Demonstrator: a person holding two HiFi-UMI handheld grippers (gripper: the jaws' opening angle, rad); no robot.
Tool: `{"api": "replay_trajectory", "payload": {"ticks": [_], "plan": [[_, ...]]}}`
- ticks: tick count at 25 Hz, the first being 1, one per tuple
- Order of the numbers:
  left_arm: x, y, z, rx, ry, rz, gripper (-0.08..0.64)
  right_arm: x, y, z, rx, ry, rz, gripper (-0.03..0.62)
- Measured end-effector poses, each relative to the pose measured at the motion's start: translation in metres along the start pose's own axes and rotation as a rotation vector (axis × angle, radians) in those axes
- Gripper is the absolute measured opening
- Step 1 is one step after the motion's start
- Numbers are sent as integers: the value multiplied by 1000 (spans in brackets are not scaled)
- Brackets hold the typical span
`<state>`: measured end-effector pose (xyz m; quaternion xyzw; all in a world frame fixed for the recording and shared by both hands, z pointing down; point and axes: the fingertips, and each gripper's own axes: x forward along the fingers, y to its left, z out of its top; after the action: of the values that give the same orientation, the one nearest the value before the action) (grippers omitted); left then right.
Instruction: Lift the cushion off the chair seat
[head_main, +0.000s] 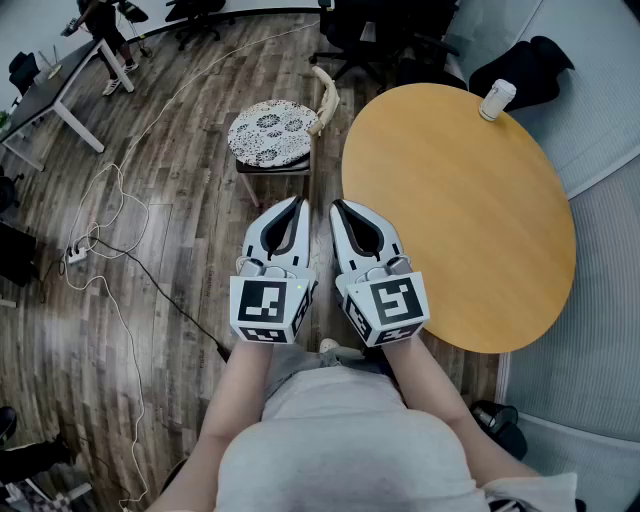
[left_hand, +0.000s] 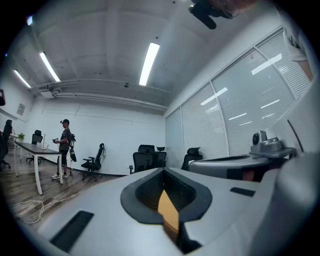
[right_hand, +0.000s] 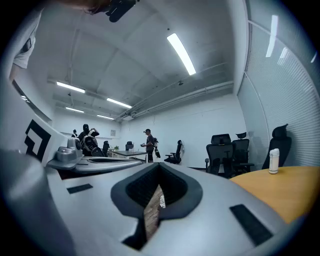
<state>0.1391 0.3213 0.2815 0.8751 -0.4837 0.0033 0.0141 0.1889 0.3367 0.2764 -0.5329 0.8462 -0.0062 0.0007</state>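
The round cushion (head_main: 271, 131), white with a dark lace-like pattern, lies on the seat of a wooden chair (head_main: 324, 100) on the floor ahead of me. My left gripper (head_main: 299, 204) and right gripper (head_main: 338, 206) are held side by side at waist height and point level toward the chair. Their tips stop short of its near edge. Both have their jaws together with nothing held. In the left gripper view the left gripper (left_hand: 165, 192) leaves only a thin slit between its dark pads, and the right gripper (right_hand: 157, 192) looks the same in its own view.
A round wooden table (head_main: 470, 220) stands close on the right with a white bottle (head_main: 497, 98) at its far edge. Cables (head_main: 100, 240) and a power strip (head_main: 77, 255) trail over the wood floor at left. Black office chairs (head_main: 370, 40) and a desk (head_main: 60, 85) stand farther off.
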Motion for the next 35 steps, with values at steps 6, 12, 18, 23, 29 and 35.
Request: {"api": "replay_trajectory", "payload": {"ticks": [6,12,18,23,29,35], "plan": [[-3,17,5,0,-9,-12,3,13,10,5,-8,-7,-15,25],[-5,45,10,1,-13,-24,3,35,25,7,-3,-8,-33,25],[-8,85,14,-10,-20,-19,3,65,49,12,29,-41,-21,25],[-10,121,15,-10,-15,-21,3,95,67,10,29,-25,-21,25],[-17,160,20,0,-33,-61,3,128,99,8,102,-20,17,25],[-19,206,11,-42,-2,-33,3,159,121,4,77,3,-15,25]]}}
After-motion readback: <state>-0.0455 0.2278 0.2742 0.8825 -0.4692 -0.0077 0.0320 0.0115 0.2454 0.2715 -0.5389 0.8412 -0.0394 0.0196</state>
